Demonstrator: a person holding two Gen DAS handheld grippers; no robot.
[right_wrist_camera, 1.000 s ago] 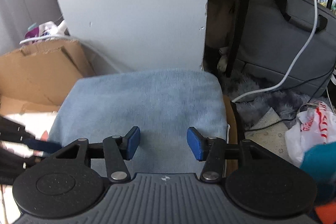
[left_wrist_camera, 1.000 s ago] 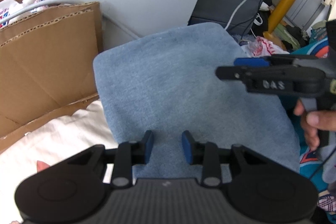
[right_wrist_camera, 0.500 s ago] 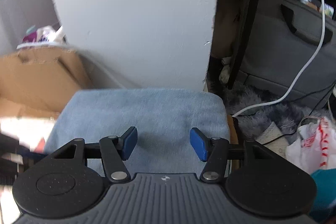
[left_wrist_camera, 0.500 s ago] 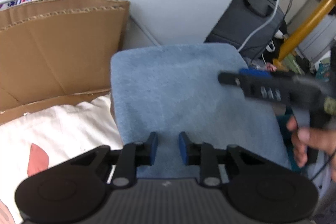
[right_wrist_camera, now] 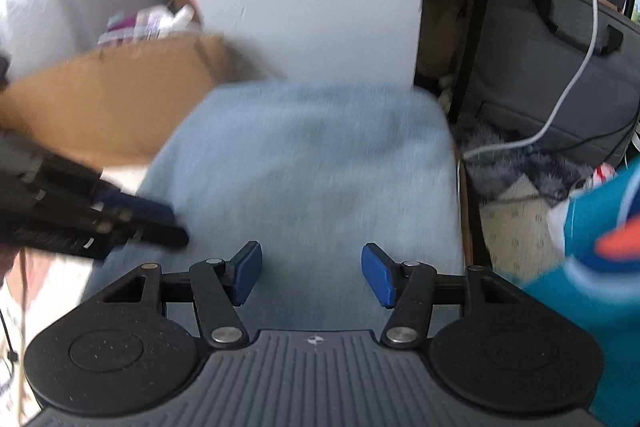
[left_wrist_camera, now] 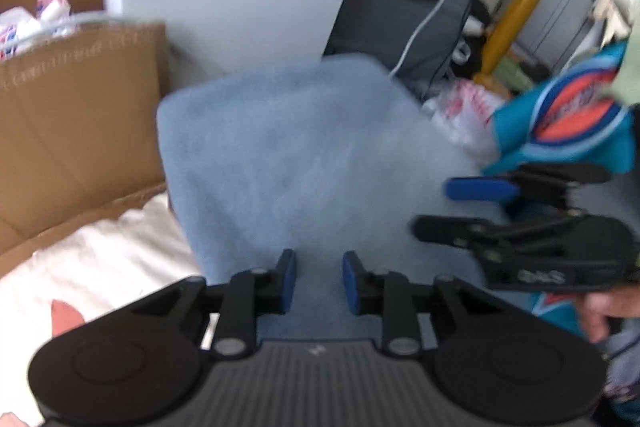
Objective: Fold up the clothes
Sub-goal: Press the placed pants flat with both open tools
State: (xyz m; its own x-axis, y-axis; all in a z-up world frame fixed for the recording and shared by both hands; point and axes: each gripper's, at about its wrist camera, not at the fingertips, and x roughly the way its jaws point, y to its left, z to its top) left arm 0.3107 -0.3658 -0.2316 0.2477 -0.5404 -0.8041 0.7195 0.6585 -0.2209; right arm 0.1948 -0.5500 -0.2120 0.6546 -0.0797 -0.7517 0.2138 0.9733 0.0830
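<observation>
Both claws, left (left_wrist_camera: 319, 281) and right (right_wrist_camera: 311, 274), hover released over the folded blue cloth (left_wrist_camera: 304, 155); the teal shirt (left_wrist_camera: 568, 119) looks unfolded.

Pale blue folded cloth (left_wrist_camera: 304, 155), teal garment (left_wrist_camera: 568, 131) with orange-and-blue emblem, brown cardboard (left_wrist_camera: 76, 131), blue-padded black left hand-held gripper (left_wrist_camera: 319, 281).

A folded pale-blue cloth (left_wrist_camera: 304, 163) is showing a soft, matt, napped weave beside a rough brown corrugated cardboard box (left_wrist_camera: 76, 131) and a matt black plastic gripper body (right_wrist_camera: 312, 375).

Soft daylight, motion-blurred throughout (edges fisheye-bent).
</observation>
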